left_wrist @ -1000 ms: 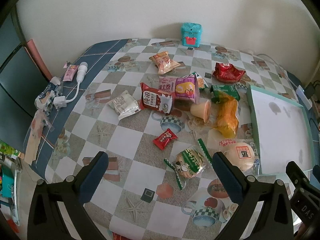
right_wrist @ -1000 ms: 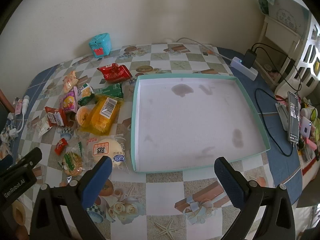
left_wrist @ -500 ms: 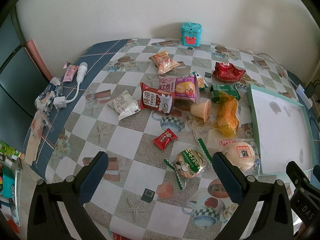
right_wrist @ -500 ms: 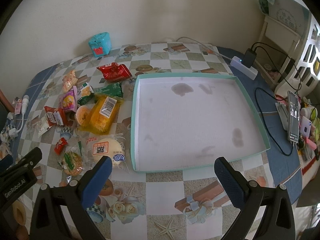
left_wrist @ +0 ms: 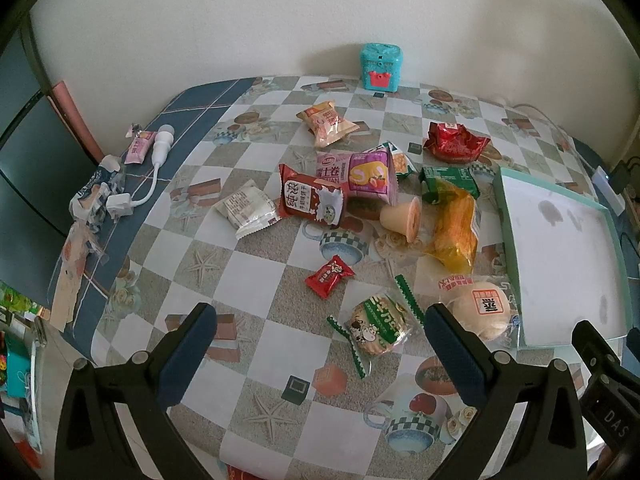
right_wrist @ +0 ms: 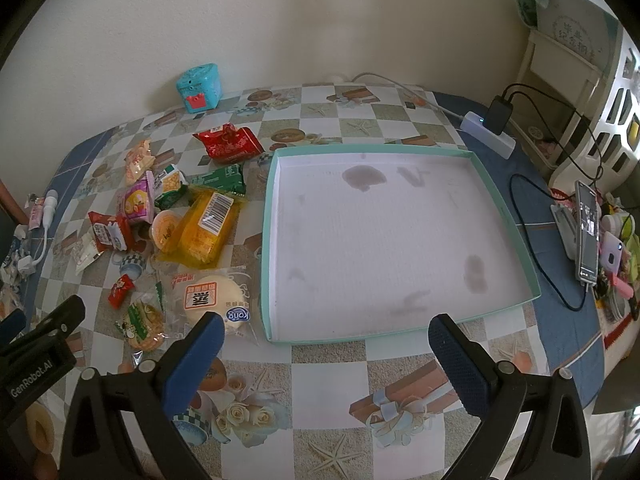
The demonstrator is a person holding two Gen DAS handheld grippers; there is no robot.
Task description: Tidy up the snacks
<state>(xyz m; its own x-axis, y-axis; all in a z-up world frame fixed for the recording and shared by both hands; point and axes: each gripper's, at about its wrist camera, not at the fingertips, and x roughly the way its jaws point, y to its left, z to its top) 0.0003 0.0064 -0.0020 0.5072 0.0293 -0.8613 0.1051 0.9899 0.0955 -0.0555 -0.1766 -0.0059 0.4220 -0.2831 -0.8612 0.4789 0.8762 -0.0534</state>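
Both claws wide open, empty | left claw [left_wrist: 320,334] drops on cookie pack [left_wrist: 378,326] beside tray [right_wrist: 269,240], pinching pack's middle.

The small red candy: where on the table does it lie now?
The small red candy lies in the left wrist view's centre, between the round green-wrapped biscuit and the brown milk-biscuit packet.

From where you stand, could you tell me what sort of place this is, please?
Most likely a room in someone's home, at a dining or side table. The table wears a checkered oilcloth printed with teacups and starfish, a phone charges from a power strip, and packaged snacks lie scattered beside a shallow teal tray.
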